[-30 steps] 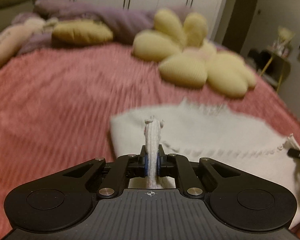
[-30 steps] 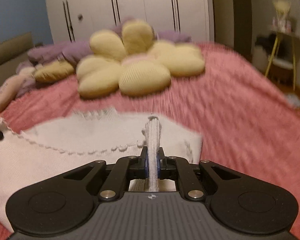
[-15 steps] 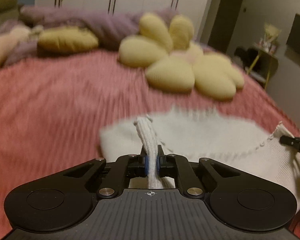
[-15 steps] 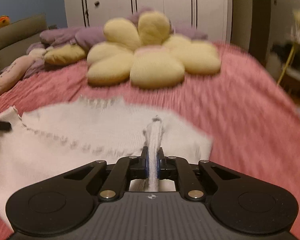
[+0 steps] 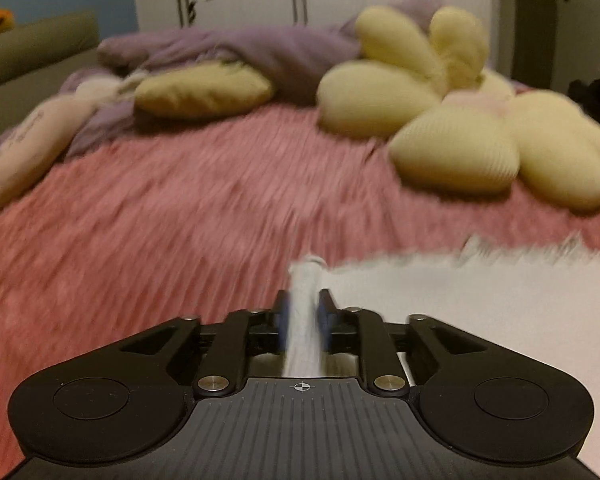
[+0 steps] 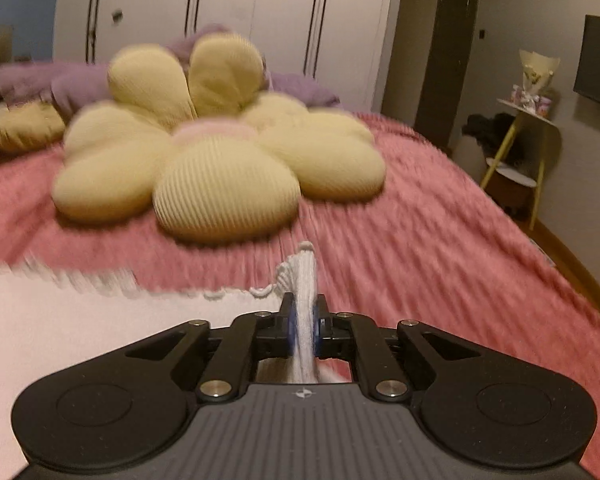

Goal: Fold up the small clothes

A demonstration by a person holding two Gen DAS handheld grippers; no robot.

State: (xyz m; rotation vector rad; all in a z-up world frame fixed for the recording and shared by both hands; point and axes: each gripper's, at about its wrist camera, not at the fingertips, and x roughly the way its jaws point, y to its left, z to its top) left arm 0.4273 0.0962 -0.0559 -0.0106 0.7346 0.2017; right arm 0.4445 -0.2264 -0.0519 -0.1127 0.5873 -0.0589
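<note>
White knit garment (image 5: 480,304) on pink bedspread (image 5: 160,220), left gripper (image 5: 304,314) and right gripper (image 6: 303,322) each clamped tight on a pinched edge

Open pink bed (image 5: 180,216) ahead left; flower cushion (image 6: 220,168) blocks far middle, purple blanket (image 5: 260,56) and small pillow (image 5: 204,88) behind.

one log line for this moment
left gripper: shut on garment | right gripper: shut on garment | surface: pink bedspread | views blurred

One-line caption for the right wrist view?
Right gripper pinches white knit garment over pink bedspread, flower cushion ahead.
</note>
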